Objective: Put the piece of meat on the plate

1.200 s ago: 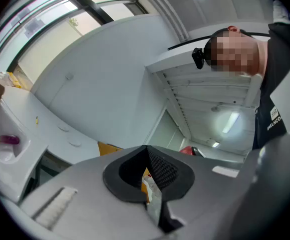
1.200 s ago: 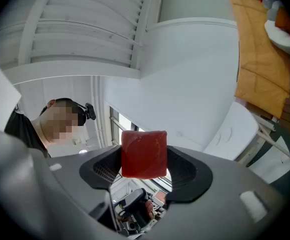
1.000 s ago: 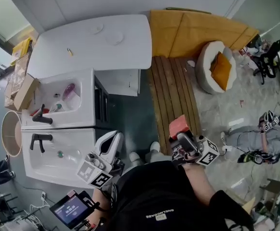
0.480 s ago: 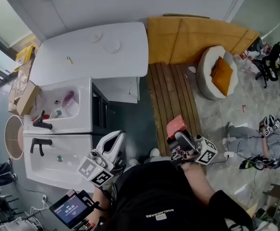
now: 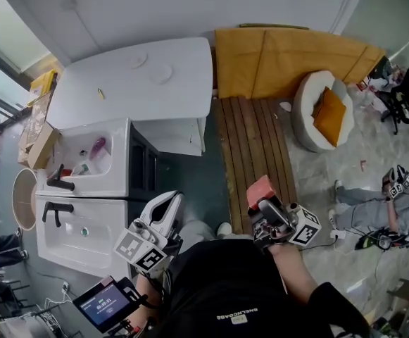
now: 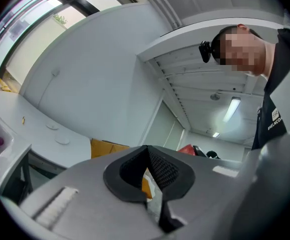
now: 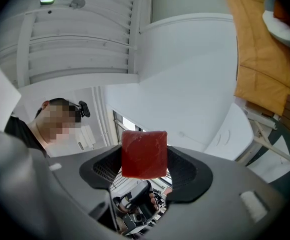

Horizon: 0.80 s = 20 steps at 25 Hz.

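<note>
Since a second ago the person has moved across the room. The white counter point(image 5: 141, 83) now sits a little further left in the head view, and both grippers have travelled with the body, their poses hardly altered.

The left gripper point(image 5: 163, 206) remains on the near side of the counter. Its jaws are closed together with nothing between them, the dark pads point(image 6: 162, 169) meeting at their tips.

The right gripper point(image 5: 266, 204) is well to the right of the counter, tilted upward and still clamped on the piece of meat point(image 5: 260, 187). In the right gripper view the meat point(image 7: 144, 154) stands between the two black pads point(image 7: 186, 172), pinched on its left and right sides. Its upper part rises clear above them.

The meat is a squarish red block with rounded corners and a faintly marbled, matte face. The pads are meshed black rubber set in smooth grey plastic jaws.

Two round white plates point(image 5: 163, 72) lie flat on the far part of the smooth counter, well apart from the meat.
</note>
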Available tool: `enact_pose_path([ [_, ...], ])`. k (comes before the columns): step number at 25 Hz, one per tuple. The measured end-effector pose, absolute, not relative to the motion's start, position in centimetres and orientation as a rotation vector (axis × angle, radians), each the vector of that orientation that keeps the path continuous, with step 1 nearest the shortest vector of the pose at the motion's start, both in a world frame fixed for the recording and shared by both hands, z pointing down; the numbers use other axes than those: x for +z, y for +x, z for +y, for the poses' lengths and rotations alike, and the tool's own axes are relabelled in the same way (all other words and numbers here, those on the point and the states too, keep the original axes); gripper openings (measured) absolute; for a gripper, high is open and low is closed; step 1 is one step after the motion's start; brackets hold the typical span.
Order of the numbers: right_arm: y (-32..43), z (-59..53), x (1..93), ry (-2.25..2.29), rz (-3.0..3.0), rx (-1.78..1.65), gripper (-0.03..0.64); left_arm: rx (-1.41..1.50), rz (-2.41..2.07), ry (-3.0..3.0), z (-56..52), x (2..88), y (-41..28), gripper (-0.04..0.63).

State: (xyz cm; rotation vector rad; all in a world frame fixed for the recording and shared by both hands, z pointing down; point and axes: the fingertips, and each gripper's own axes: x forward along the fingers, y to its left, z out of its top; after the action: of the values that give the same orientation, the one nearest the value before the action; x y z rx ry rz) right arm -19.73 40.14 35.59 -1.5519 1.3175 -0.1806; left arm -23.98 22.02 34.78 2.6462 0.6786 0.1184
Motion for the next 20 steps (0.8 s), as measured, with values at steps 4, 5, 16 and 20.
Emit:
enact_pose_path([
  [4, -18.8, 40.5, 36.0, -1.551, 1.325, -0.187, 0.285, 0.136, 0.637, 2.625, 21.9, 35.5, -23.1, 0.02],
  [5, -18.5, 40.4, 36.0, -1.548, 1.327, -0.189, 0.285, 0.14, 0.639, 2.628, 21.9, 35.6, -22.9, 0.02],
  [16, -13.8, 36.5, 36.8, -1.546, 1.315, -0.243, 0.285, 0.121, 0.75, 2.652, 20.4, 35.9, -17.9, 0.02],
  [20, -10.9, 34.3, 36.8, -1.554, 1.298, -0.256, 0.285, 0.135, 0.778, 2.642, 18.7, 36.4, -15.0, 0.02],
])
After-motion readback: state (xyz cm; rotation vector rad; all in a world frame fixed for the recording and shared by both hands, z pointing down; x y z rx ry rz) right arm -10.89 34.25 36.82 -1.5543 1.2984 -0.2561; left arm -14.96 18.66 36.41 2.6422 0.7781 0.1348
